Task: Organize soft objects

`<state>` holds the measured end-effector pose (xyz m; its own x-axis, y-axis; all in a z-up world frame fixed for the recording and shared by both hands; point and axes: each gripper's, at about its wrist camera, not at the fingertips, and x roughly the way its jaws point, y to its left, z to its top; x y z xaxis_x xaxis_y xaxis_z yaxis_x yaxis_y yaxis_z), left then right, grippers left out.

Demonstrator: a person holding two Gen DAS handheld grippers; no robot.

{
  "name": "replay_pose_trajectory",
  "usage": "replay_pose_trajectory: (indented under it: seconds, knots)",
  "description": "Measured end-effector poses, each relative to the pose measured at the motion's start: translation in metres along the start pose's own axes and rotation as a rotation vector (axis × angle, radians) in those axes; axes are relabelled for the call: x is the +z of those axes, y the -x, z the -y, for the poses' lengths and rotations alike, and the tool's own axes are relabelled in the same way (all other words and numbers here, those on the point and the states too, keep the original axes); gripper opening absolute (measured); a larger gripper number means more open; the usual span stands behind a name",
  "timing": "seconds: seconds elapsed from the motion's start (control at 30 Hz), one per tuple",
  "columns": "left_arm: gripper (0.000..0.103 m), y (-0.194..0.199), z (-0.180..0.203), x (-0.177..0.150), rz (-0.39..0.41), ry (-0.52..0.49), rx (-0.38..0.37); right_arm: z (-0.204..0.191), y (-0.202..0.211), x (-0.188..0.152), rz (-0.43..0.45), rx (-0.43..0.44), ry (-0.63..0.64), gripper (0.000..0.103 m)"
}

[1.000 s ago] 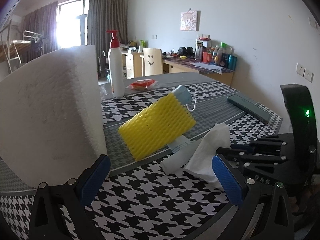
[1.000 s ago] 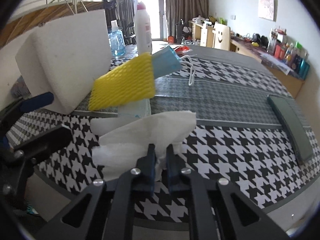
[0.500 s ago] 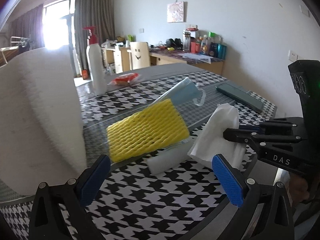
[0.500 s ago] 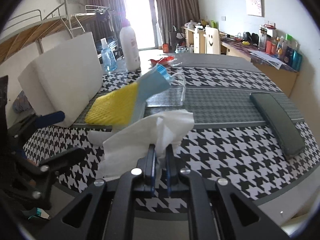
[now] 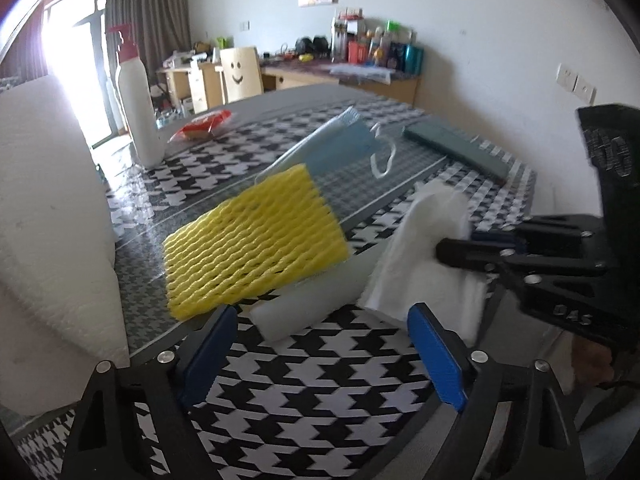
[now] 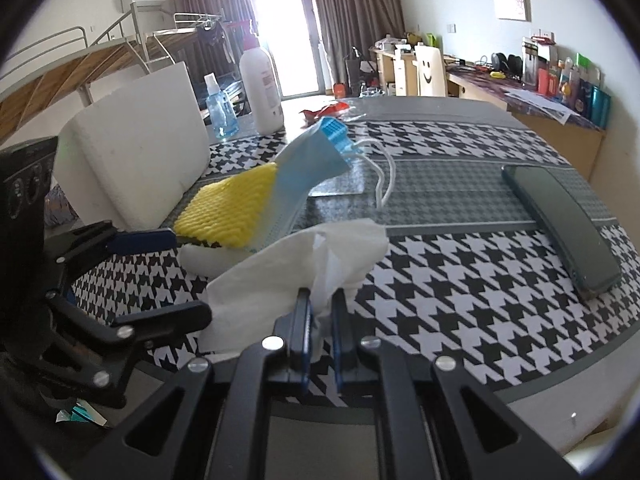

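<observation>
My right gripper [image 6: 321, 312] is shut on a white tissue [image 6: 288, 268] and holds it just above the table's near edge; the tissue also shows in the left wrist view [image 5: 424, 256]. My left gripper [image 5: 320, 344] is open and empty, close in front of a small white foam piece [image 5: 308, 304]. A yellow foam net [image 5: 252, 252] leans over that piece, with a blue face mask [image 5: 340, 148] under and behind it. A big white foam block [image 5: 44, 216] stands at the left.
A dark flat case [image 6: 560, 216] lies on the houndstooth table cloth [image 6: 460, 280] at the right. A white pump bottle [image 6: 262, 84], a small blue bottle [image 6: 218, 112] and a red packet [image 5: 200, 128] stand at the far side.
My right gripper has lifted the tissue off the table and drawn it back toward the near edge. My left gripper has come closer to the yellow net and the white foam piece.
</observation>
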<state>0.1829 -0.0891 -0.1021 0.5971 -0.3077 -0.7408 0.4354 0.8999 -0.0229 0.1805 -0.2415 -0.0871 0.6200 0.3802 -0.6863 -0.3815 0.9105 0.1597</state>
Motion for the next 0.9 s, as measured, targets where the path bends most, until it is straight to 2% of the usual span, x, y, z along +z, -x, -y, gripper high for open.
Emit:
replay_pose_trajectory:
  seconds: [0.13, 0.2, 0.3, 0.37, 0.53, 0.63, 0.7, 0.83, 0.87, 0.9]
  knots:
    - [0.081, -0.008, -0.003, 0.001, -0.038, -0.011, 0.004, 0.004, 0.002, -0.002, 0.001, 0.004, -0.005, 0.012]
    - [0.074, -0.013, -0.004, 0.001, -0.068, -0.026, 0.001, 0.004, 0.002, -0.003, 0.002, 0.008, -0.006, 0.012]
    - [0.067, -0.016, -0.008, 0.005, -0.066, -0.026, 0.005, 0.005, 0.003, -0.003, 0.006, 0.014, -0.007, 0.012]
    - [0.067, -0.018, -0.010, 0.007, -0.066, -0.031, 0.018, 0.005, 0.003, -0.003, 0.008, 0.016, -0.003, 0.012]
    - [0.057, -0.018, -0.008, 0.009, -0.067, -0.059, -0.011, 0.005, 0.003, -0.004, 0.010, 0.028, -0.004, 0.012]
    - [0.045, -0.017, -0.002, 0.009, -0.070, -0.080, -0.007, 0.008, 0.003, -0.005, 0.010, 0.032, -0.009, 0.012]
    - [0.032, -0.015, 0.000, 0.008, -0.069, -0.093, -0.010, 0.008, 0.003, -0.005, 0.008, 0.028, -0.011, 0.012]
    - [0.016, -0.008, 0.000, 0.003, -0.048, -0.114, 0.008, 0.009, 0.005, -0.005, 0.013, 0.027, -0.018, 0.012]
    - [0.007, -0.005, -0.001, 0.002, -0.040, -0.110, 0.011, 0.010, 0.006, -0.004, 0.015, 0.021, -0.021, 0.012]
    - [0.006, -0.003, -0.004, 0.001, -0.034, -0.102, 0.015, 0.011, 0.007, -0.004, 0.016, 0.016, -0.026, 0.012]
